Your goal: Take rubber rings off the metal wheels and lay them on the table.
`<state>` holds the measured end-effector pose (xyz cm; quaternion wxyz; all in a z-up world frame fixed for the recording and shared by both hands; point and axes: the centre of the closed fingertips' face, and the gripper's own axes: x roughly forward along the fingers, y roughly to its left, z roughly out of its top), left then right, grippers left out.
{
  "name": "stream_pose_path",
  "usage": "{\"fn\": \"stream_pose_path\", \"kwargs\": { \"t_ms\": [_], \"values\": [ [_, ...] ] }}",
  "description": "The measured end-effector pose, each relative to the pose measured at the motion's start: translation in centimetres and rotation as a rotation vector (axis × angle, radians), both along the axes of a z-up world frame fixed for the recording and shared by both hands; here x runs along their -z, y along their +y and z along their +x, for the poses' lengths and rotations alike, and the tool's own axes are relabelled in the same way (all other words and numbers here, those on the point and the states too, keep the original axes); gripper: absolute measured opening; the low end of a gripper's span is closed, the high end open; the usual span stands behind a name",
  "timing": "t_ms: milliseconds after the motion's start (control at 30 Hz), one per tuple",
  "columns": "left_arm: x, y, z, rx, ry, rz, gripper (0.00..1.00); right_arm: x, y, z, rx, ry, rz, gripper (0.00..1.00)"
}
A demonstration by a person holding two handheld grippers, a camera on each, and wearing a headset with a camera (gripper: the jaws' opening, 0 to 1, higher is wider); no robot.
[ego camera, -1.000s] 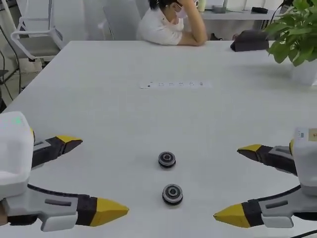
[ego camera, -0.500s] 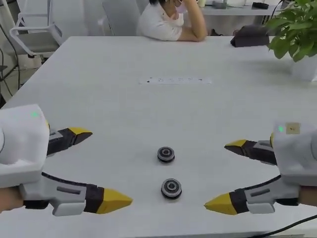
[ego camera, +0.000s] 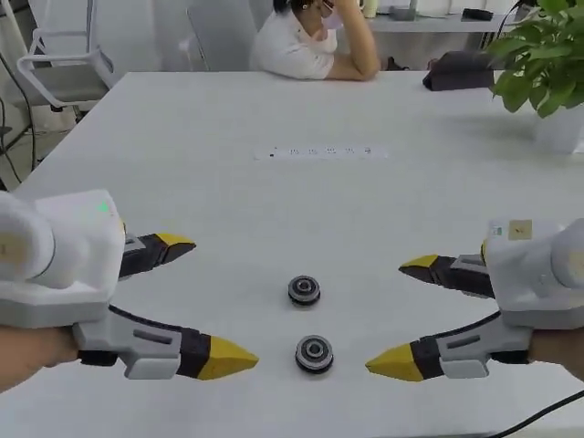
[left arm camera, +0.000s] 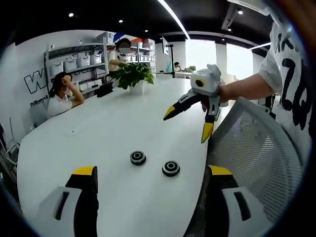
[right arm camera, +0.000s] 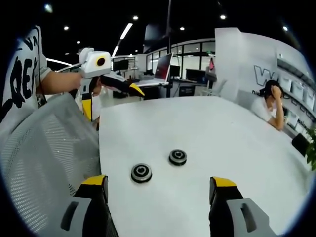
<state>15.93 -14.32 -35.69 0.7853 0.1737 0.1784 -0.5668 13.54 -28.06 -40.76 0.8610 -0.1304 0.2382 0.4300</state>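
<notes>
Two small metal wheels with black rubber rings lie flat on the grey table (ego camera: 274,201): the far wheel (ego camera: 304,290) (left arm camera: 138,158) (right arm camera: 177,157) and the near wheel (ego camera: 315,353) (left arm camera: 171,168) (right arm camera: 141,173). My left gripper (ego camera: 214,301) (left arm camera: 152,170) (right arm camera: 113,103) hovers left of them, open, with nothing between its yellow-tipped jaws. On the other side, my right gripper (ego camera: 394,315) (right arm camera: 159,181) (left arm camera: 186,127) faces it, open and holding nothing. Neither gripper touches a wheel.
A person (ego camera: 310,41) sits leaning on the table's far end. A potted plant (ego camera: 543,55) and a dark bag (ego camera: 461,71) stand at the back right. A thin strip (ego camera: 319,151) lies mid-table. A mesh chair (left arm camera: 252,148) is beside the near edge.
Both grippers have moved inward towards the two wheels, staying open. The wheels have not moved; the head view has shifted slightly.
</notes>
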Motion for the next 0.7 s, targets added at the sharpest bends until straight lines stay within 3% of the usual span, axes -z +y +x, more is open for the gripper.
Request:
{"fn": "stream_pose_path", "kwargs": {
  "t_ms": [100, 400, 700],
  "values": [
    [0.1, -0.5, 0.3, 0.007, 0.017, -0.017, 0.86, 0.4, 0.1, 0.2, -0.01, 0.003, -0.009, 0.8],
    [1.3, -1.8, 0.7, 0.06, 0.012, 0.026, 0.82, 1.2, 0.9, 0.7, -0.06, 0.012, -0.009, 0.71],
    [2.7, -3.0, 0.6, 0.094, 0.034, 0.037, 0.75, 2.4, 1.8, 0.6, -0.12, 0.021, -0.025, 0.62]
  ]
}}
